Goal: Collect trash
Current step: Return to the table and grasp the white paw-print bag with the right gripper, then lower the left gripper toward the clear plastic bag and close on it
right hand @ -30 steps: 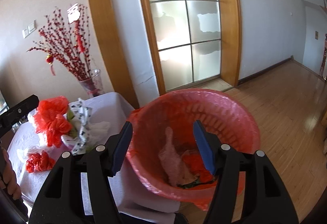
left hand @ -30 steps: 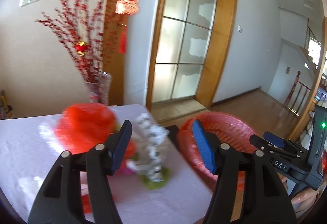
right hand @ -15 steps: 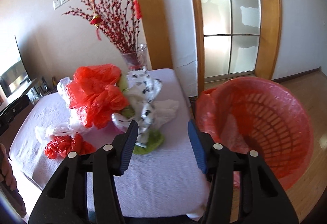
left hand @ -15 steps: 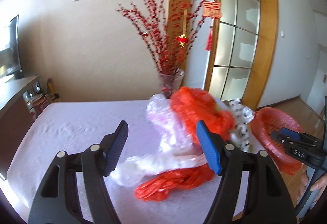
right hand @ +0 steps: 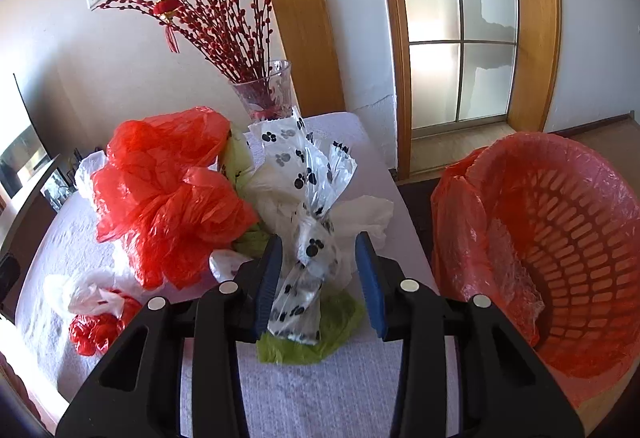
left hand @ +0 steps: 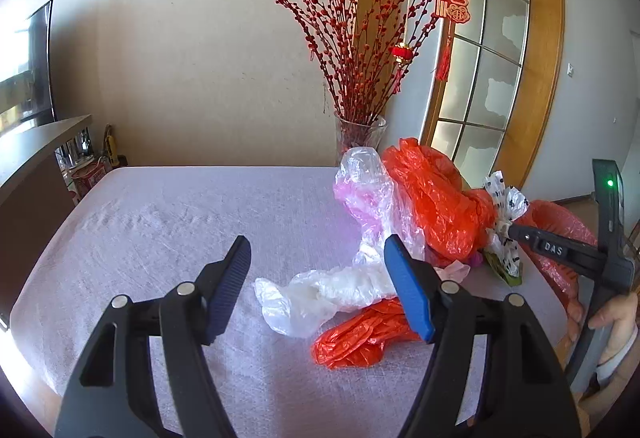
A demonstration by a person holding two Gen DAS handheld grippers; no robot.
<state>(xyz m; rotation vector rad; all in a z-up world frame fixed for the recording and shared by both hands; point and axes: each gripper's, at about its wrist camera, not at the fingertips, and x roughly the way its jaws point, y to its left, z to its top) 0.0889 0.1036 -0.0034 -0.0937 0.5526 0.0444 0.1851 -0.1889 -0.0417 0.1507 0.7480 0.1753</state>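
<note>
Beige walls and a wood-framed glass door are sitting behind a table (left hand: pixel 160 222) with a pale lavender cloth on it. Going left to right: the left gripper (left hand: pixel 318 288) is hovering with its jaws wide apart and nothing between them. A crumpled white bag (left hand: pixel 320 294) is lying just ahead, reaching toward its right finger, with a small red bag (left hand: pixel 360 338) just beside that finger. Farther ahead and to the right, a big red bag (left hand: pixel 436 198) is piling up near a vase of red branches (left hand: pixel 360 134). The right gripper (right hand: pixel 318 278) is sitting with its jaws apart around a paw-print bag (right hand: pixel 308 250), one finger on each side, not clearly touching it. Off to its right, a red-lined basket (right hand: pixel 560 238) is standing beside the table edge.
</note>
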